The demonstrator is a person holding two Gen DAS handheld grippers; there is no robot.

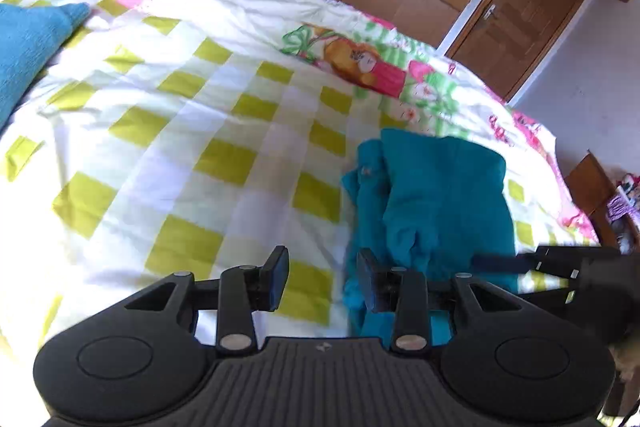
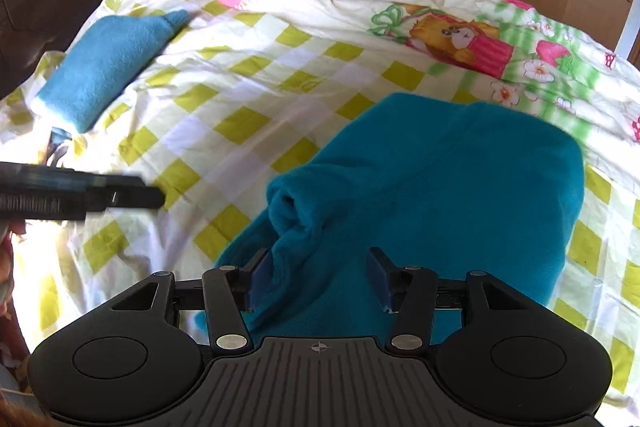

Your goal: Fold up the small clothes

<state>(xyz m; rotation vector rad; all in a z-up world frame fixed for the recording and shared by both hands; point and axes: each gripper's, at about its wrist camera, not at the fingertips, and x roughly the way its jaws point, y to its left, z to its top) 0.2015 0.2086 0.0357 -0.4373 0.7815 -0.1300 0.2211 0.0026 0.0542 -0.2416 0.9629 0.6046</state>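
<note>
Teal fleece garment [image 2: 440, 195] is lying bunched on the checked quilt [image 2: 248, 99] of the bed, toward the bed's near edge, its long axis running from that edge up toward the headboard end, with a rolled fold showing on its left side. The right gripper [image 2: 318, 279] is hovering over its near end, fingers apart and gripping nothing. The left gripper [image 1: 322, 279] is sitting beside the garment's left edge, also spread apart. A folded blue cloth [image 2: 104, 67] is resting well apart, near the far left corner.

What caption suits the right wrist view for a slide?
Open right claw over a crumpled teal garment on a checked quilt.
</note>
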